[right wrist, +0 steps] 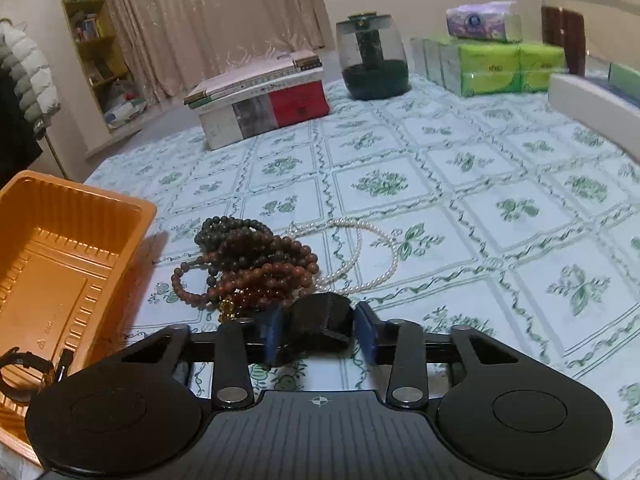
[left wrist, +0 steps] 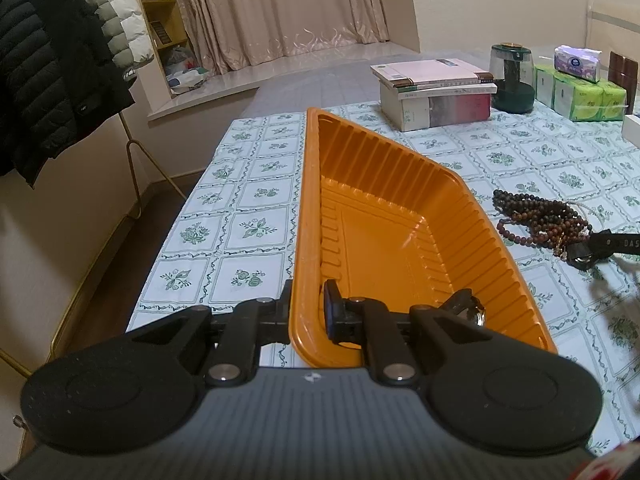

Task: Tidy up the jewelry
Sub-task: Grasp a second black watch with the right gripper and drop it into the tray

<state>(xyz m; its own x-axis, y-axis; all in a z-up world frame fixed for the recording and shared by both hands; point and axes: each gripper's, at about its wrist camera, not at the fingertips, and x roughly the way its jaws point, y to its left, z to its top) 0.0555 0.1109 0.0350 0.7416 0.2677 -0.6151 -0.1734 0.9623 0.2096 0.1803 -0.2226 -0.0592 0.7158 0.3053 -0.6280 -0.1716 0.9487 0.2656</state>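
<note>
Left gripper (left wrist: 308, 312): clenched on the near rim of the orange tray (left wrist: 472, 216), one pad inside the wall, the other outside; the outer fingertip is mostly hidden behind the rim.
Right gripper (right wrist: 320, 330): blue pads sit on both sides of a black block-shaped object (right wrist: 320, 322); they appear to press it, though contact on the right pad is hard to judge. What the object is cannot be made out.
Bead bracelets (right wrist: 256, 264): a dark and reddish-brown heap on the tablecloth (right wrist: 480, 184), beside the tray, just ahead of the right gripper; near strands hidden by the fingers.
Pearl necklace (right wrist: 376, 240): white loop, partly under the beads.
Watch (right wrist: 24, 372): inside the tray at its near corner, partly cut off by the gripper body.
Background: books (right wrist: 260, 100), dark jar (right wrist: 374, 60), tissue packs (right wrist: 492, 60).
</note>
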